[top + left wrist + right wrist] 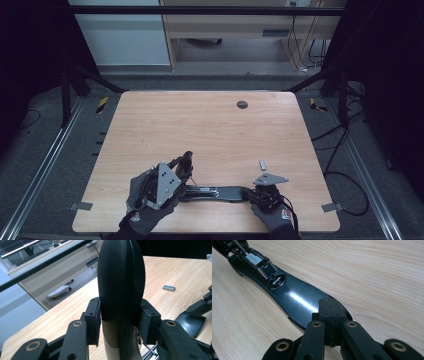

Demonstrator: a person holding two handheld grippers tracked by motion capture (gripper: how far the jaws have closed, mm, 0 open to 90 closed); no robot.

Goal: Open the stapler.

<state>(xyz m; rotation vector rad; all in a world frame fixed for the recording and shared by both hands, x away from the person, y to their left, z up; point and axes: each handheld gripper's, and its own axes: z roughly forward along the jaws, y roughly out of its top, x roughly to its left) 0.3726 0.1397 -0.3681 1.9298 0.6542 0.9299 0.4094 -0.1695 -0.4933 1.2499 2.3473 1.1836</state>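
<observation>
With my left tool point(185, 161) clamped on the raised black plastic lid point(121, 285) of a long black stapler lying open on the wooden tabletop point(210, 125), my closed right tool point(329, 315) pins its glossy base point(294, 300), so I judge loading staples comes next.

From here I can't identify the small grey block point(262, 164) lying far of the right hand-held gripper point(264, 191), and the black handle's point(121, 280) top is cut off.
</observation>
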